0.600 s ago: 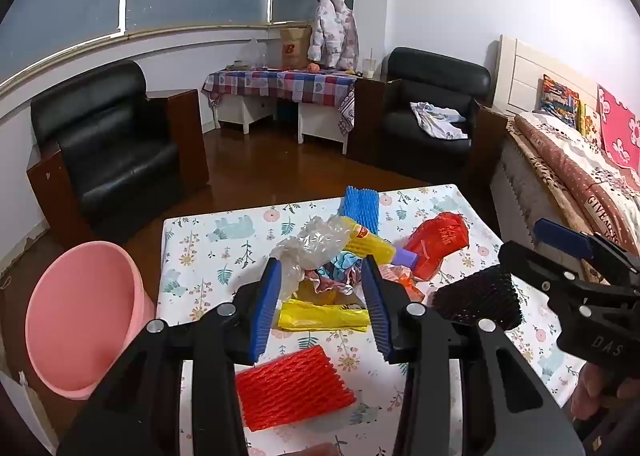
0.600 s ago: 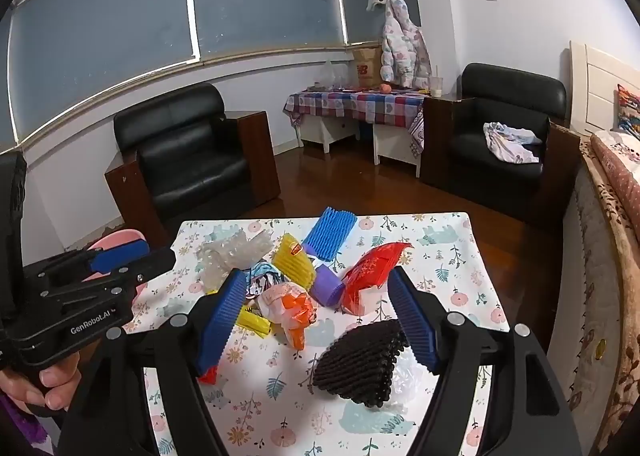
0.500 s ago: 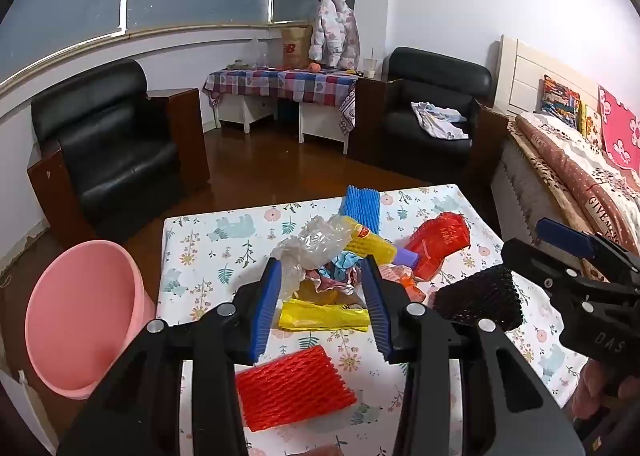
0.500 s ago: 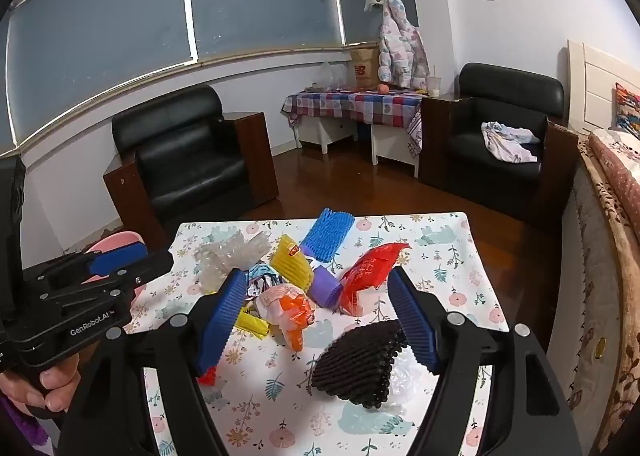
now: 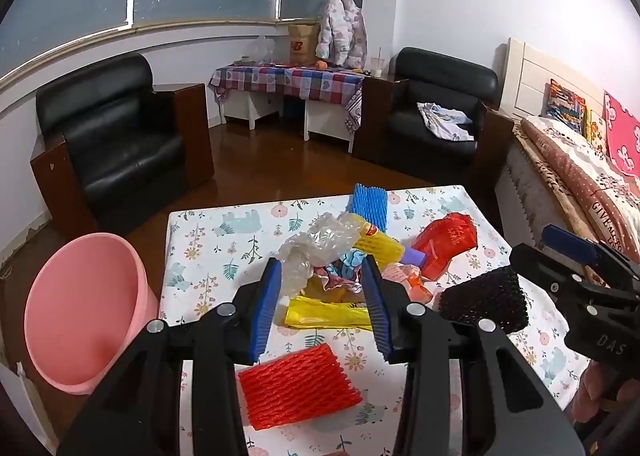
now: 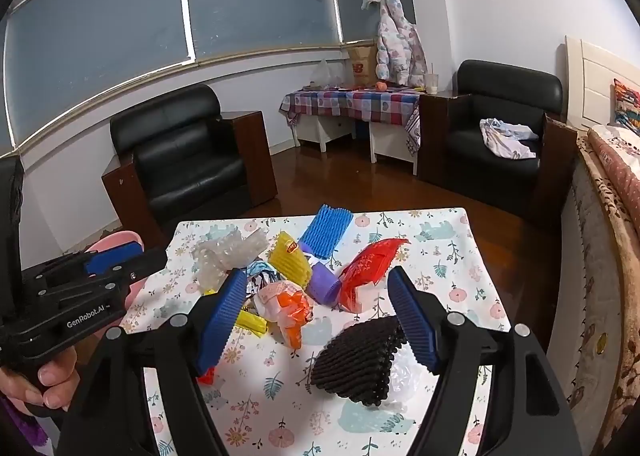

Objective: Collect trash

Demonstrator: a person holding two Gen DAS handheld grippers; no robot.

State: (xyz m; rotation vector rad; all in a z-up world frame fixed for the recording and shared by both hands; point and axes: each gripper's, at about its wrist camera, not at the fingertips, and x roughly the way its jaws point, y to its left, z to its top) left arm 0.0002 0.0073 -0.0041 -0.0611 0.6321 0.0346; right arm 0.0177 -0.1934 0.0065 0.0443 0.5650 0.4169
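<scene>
Left wrist view: red foam net (image 5: 298, 386) lies crosswise at 6 o'clock, just below the left gripper (image 5: 322, 306), jaws open, empty; right gripper (image 6: 320, 320) also open.

Floral-cloth table (image 5: 208, 256) has a trash heap mid-top. Red foam net (image 5: 298, 386) sits nearer than the yellow bag (image 5: 324, 314) (black net (image 5: 482, 306) off to its right).
</scene>
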